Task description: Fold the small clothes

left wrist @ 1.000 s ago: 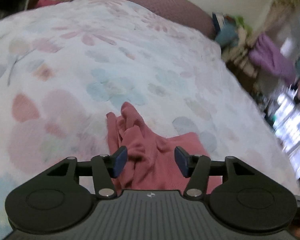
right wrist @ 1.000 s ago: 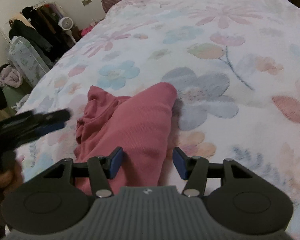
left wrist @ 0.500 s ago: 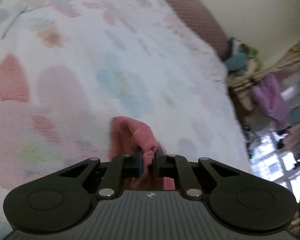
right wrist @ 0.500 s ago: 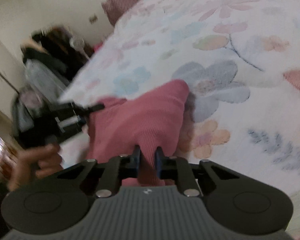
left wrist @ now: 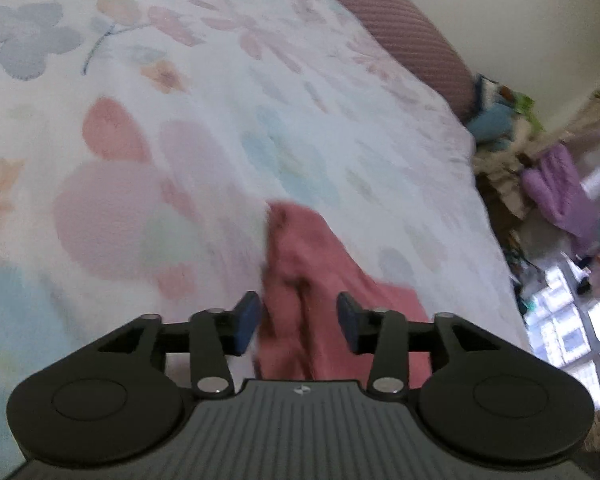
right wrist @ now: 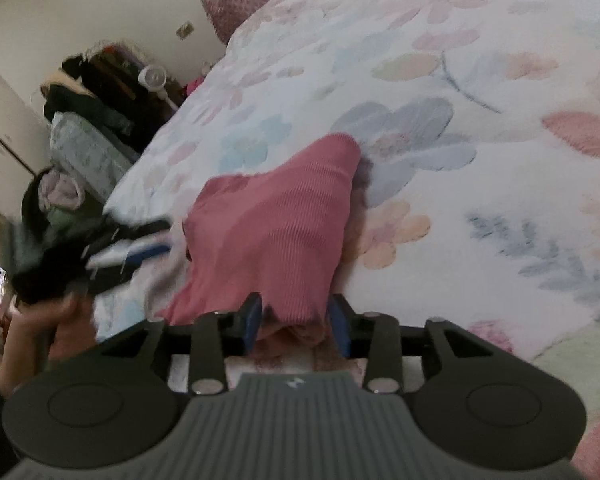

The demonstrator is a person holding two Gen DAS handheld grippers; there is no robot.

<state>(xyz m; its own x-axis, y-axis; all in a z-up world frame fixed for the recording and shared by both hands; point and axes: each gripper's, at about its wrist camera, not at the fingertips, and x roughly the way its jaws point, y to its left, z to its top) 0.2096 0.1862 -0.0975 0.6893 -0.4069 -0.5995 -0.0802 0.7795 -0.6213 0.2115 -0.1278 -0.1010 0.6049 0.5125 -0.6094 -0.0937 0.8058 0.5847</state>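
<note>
Left gripper (left wrist: 298, 322): jaws spread, straddling the pink garment (left wrist: 308, 272). Right gripper (right wrist: 296, 322): jaws spread around the garment's near edge. Garment: rumpled, lying on the floral bedspread (right wrist: 480, 152). Farthest: mauve pillow (left wrist: 400, 32)

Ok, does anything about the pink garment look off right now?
Yes: the pink garment lies rumpled on the floral bedspread, bunched in uneven folds. Both claws, left claw and right claw, are open astride it, neither gripping.
</note>
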